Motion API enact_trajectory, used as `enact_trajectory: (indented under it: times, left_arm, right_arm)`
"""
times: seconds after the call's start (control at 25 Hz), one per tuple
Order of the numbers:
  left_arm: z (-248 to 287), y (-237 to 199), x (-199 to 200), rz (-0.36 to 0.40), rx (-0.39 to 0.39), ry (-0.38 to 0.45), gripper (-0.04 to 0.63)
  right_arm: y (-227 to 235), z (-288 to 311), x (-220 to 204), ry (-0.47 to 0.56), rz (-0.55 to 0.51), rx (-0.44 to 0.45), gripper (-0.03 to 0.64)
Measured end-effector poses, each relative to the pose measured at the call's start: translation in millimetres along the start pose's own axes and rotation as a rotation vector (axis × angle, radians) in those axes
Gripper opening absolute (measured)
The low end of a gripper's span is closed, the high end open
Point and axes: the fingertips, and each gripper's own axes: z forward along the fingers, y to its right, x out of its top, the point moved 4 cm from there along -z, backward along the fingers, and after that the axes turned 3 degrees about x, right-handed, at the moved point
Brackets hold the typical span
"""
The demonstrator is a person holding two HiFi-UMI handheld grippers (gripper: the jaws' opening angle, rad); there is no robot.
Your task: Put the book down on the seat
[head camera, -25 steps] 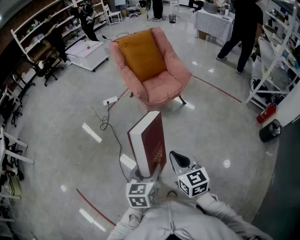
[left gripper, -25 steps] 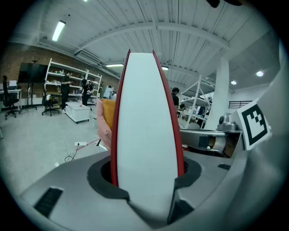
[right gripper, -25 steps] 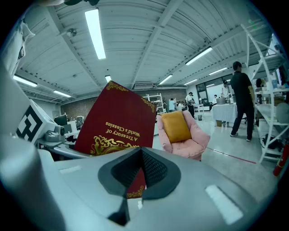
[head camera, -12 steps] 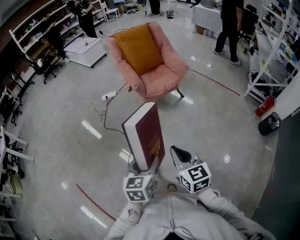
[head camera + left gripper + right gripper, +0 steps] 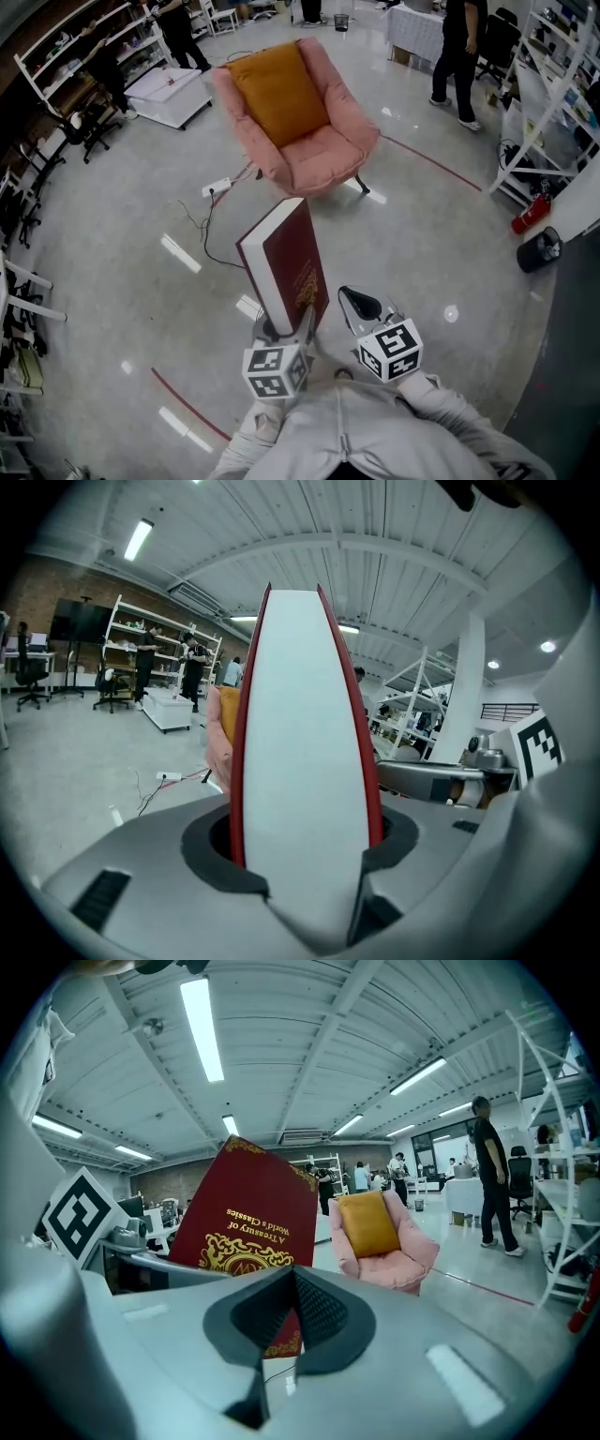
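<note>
A thick dark-red book with white page edges stands upright in my left gripper, whose jaws are shut on its lower end. In the left gripper view the book's page edge fills the space between the jaws of the left gripper. My right gripper hovers just right of the book, shut and empty; in the right gripper view the right gripper's pads meet and the book's gold-printed cover shows behind them. The pink armchair with an orange cushion stands ahead on the floor, its seat bare.
A power strip with cable lies on the floor left of the chair. A white low cabinet stands at the far left. A person stands at the upper right. Shelving, a fire extinguisher and a black bin line the right side.
The book and both grippers have drifted slightly left and up in the head view. The armchair sits a little higher in the view, and the person at the upper right has walked farther away.
</note>
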Motion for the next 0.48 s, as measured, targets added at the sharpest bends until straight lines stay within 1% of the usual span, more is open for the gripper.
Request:
enact_trajectory:
  times: [0.16, 0.48]
  left_arm:
    - [22.1, -12.3, 11.7, 0.003, -0.002, 0.002, 0.245]
    - [65.1, -47.3, 56.2, 0.038, -0.019, 0.003, 0.245]
  right_arm:
    - [11.5, 25.7, 9.3, -0.001, -0.002, 0.0, 0.0]
    - [29.1, 86.8, 45.1, 0.019, 0.004, -0.005, 0.0]
